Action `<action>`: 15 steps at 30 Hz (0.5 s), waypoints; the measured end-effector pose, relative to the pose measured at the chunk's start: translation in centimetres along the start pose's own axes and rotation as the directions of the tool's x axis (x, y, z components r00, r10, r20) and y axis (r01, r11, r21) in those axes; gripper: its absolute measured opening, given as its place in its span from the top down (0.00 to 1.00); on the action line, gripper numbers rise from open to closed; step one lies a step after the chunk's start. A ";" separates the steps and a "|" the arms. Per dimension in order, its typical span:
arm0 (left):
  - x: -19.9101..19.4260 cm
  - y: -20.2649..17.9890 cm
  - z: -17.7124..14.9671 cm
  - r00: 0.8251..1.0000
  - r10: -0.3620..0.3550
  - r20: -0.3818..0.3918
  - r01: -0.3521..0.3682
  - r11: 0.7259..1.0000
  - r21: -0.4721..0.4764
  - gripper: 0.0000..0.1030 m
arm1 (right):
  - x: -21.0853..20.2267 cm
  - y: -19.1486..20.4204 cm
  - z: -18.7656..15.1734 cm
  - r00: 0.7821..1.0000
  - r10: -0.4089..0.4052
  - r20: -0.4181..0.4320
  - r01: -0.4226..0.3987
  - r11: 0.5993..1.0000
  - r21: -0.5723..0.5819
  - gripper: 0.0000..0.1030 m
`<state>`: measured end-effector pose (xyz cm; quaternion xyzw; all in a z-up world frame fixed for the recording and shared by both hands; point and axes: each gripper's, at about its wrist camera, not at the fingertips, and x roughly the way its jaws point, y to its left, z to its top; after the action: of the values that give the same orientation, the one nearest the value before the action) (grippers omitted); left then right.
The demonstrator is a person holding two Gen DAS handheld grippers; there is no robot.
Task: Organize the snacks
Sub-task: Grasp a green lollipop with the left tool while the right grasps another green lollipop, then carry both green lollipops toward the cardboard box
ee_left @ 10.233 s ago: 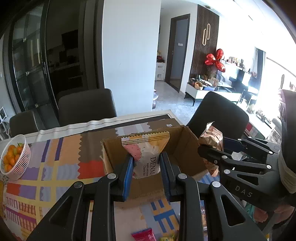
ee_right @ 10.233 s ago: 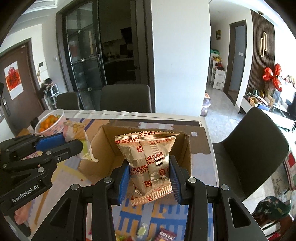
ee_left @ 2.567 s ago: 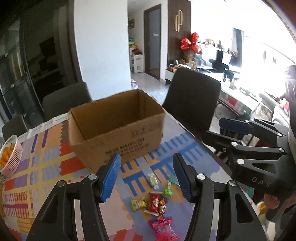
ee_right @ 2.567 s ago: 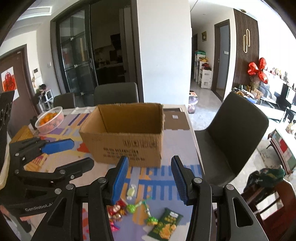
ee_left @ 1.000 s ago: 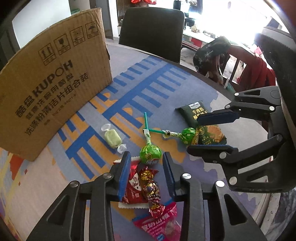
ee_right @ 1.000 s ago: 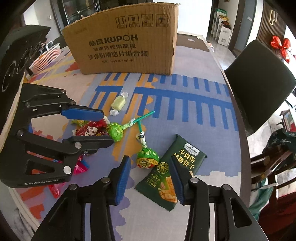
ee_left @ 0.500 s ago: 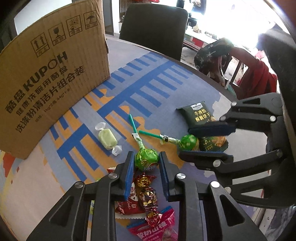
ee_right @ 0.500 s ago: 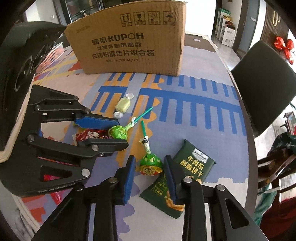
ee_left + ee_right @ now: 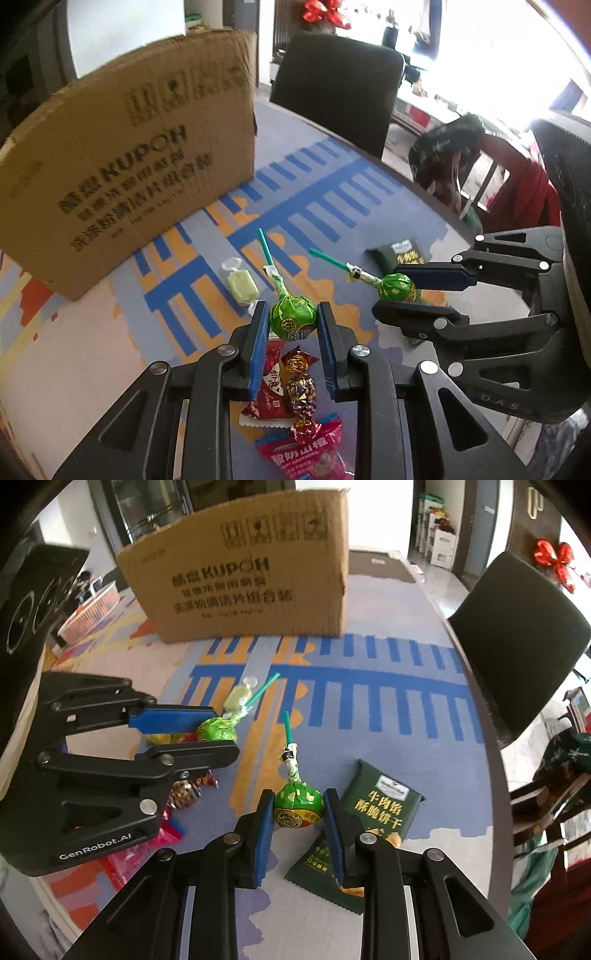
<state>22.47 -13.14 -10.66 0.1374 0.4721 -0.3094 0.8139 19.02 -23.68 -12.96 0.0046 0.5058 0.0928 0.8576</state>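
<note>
My left gripper (image 9: pixel 291 325) is shut on a green lollipop (image 9: pixel 292 318), its teal stick pointing away. It also shows in the right wrist view (image 9: pixel 216 733). My right gripper (image 9: pixel 298 808) is shut on a second green lollipop (image 9: pixel 298 805), also seen in the left wrist view (image 9: pixel 397 288). The brown cardboard box (image 9: pixel 122 155) stands beyond on the patterned tablecloth, its printed side facing me (image 9: pixel 243 576). A dark green biscuit packet (image 9: pixel 373 812) lies just right of the right gripper.
A pale green wrapped candy (image 9: pixel 242 286) lies near the left lollipop. Red and pink wrapped sweets (image 9: pixel 288 391) lie under the left gripper. A black chair (image 9: pixel 517 642) stands at the table's right edge. A basket (image 9: pixel 92 609) sits far left.
Both grippers have closed on the lollipops' heads and lifted a little. The box and the other snacks have not moved.
</note>
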 end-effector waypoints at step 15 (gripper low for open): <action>-6.0 1.3 1.1 0.987 0.092 0.129 -0.078 0.991 -0.112 0.74 | -4.9 1.4 2.4 0.987 -0.019 0.158 0.016 1.000 0.023 0.73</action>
<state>21.85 -10.47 -5.01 0.0926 0.4260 -0.2573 0.8624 18.55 -22.87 -7.36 0.0170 0.4370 0.0790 0.8958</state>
